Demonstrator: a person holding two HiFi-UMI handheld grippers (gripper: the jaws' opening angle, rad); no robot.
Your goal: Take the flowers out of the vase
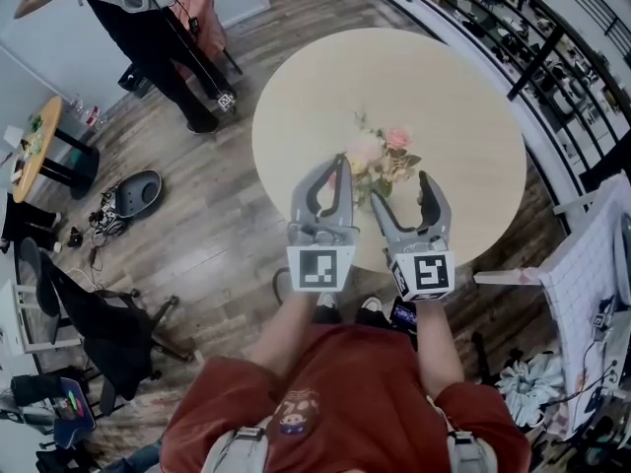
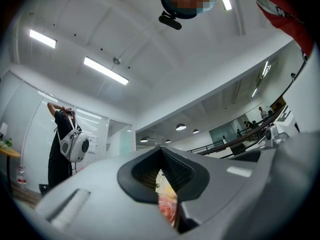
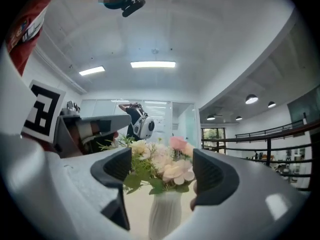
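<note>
White ribbed vase, pink and cream flowers, beige table

No legible text, brand, number or sign found. The marker cubes carry only coded black-and-white squares. The print on the red shirt is too small to read.

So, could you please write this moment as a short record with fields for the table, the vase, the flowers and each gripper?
table: round, light wood-coloured top
vase: white, ribbed, upright on the table
flowers: pink and cream bunch with green leaves, standing in the vase
left gripper: jaws together at the tips, next to the flowers
right gripper: jaws apart, pointing at the bunch, which shows between them
task state: flowers not yet taken out
</note>
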